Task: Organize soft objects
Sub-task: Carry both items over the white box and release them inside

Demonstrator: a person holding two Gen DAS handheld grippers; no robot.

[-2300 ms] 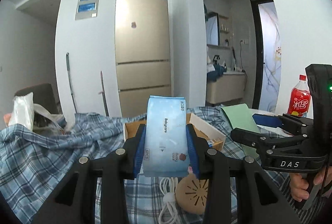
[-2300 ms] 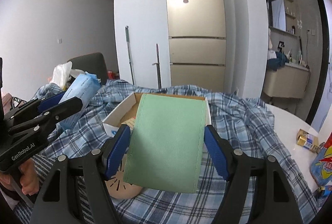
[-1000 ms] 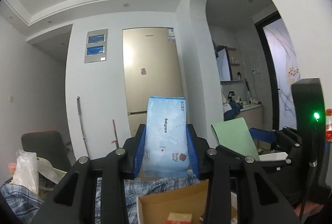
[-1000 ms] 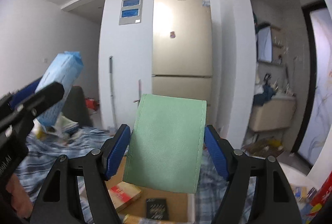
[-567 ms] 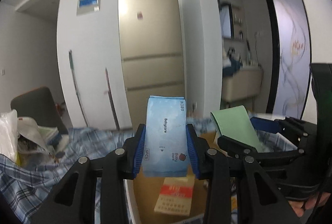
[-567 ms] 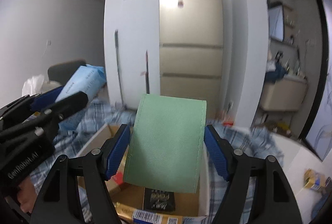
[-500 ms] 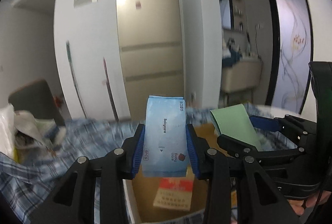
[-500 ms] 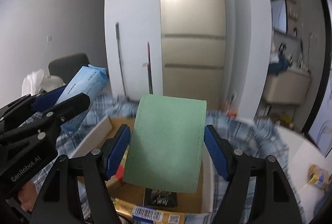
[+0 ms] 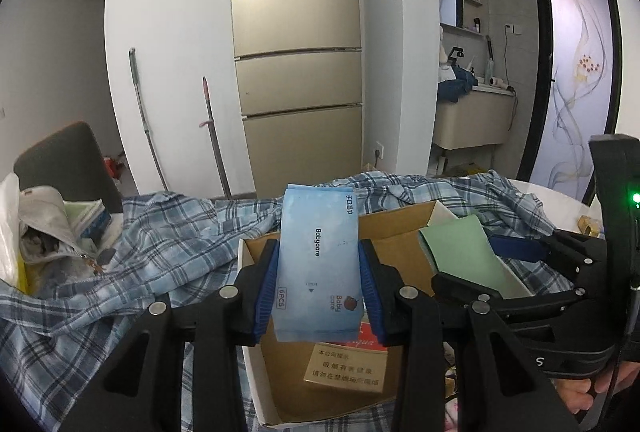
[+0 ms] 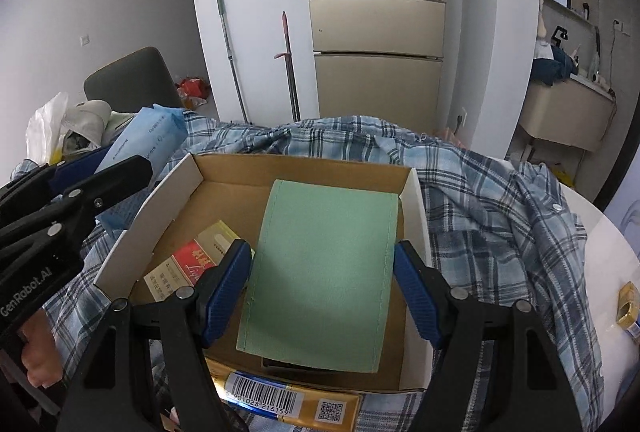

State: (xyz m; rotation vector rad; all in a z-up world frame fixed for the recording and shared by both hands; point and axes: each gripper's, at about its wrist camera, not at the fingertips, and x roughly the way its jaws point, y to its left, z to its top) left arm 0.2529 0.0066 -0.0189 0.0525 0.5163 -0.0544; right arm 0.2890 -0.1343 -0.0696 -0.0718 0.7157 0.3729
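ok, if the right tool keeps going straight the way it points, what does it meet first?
Probably the cardboard box: the right tool, shut on the green cloth, points down into it. Floor or far wall first, depth unclear.

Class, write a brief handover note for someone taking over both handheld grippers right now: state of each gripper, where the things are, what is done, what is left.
Left gripper: shut on the blue wipes pack, held over the cardboard box; its jaws have just eased open slightly.
Right gripper: shut on the green cloth, held over the same box.
The box sits on a plaid shirt and already holds a red-and-gold packet.
Done: both soft items picked up and brought over the box.
Left: probably lower and release each one inside.
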